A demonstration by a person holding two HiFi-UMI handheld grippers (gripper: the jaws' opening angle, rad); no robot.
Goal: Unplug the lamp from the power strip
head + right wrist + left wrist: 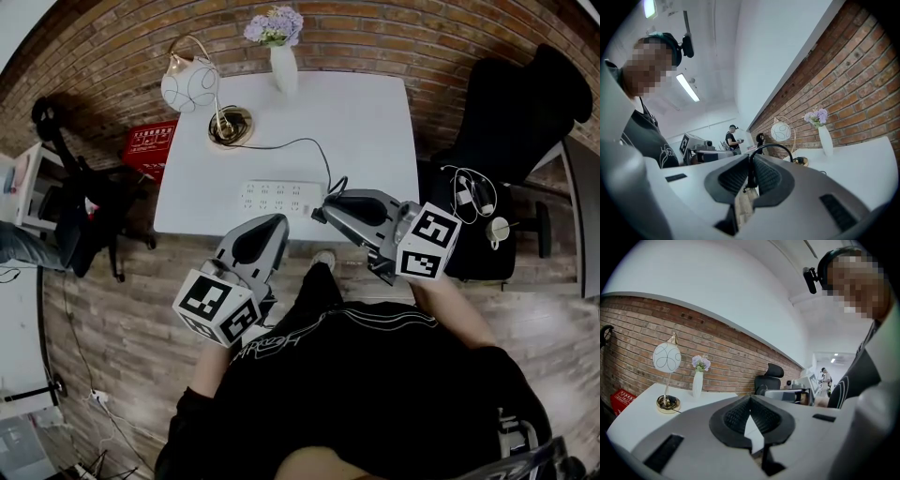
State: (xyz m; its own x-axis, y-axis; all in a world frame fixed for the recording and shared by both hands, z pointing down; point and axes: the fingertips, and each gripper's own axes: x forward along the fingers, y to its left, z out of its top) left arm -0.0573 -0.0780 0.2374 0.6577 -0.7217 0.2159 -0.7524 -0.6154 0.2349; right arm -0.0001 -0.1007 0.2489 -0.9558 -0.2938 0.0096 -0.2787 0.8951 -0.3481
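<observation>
While I am looking down through the head view, I am taking the lamp (190,84) on the white table (366,122) as my reference. Its black cord (281,143) is running from the lamp's base toward me and rightward to the plug (330,190). The plug is sitting at the end of the power strip (275,198) farther from the lamp, and I cannot tell whether it is seated in a socket. The right gripper (323,212) is reaching in at that plug. The left gripper (277,225) is hovering beyond the strip from the lamp, off the table's edge. A vase (284,66) is standing just right of the lamp.

Through the left gripper view, I am seeing the left gripper (750,401) with its jaws meeting at the tips and nothing between them. The lamp (667,357) is showing far left, with the vase (697,383) just beside it.

Through the right gripper view, the right gripper (751,164) is clamping its jaws on the plug (751,176). The cord (773,146) is arching out of them toward the lamp (780,131).
</observation>
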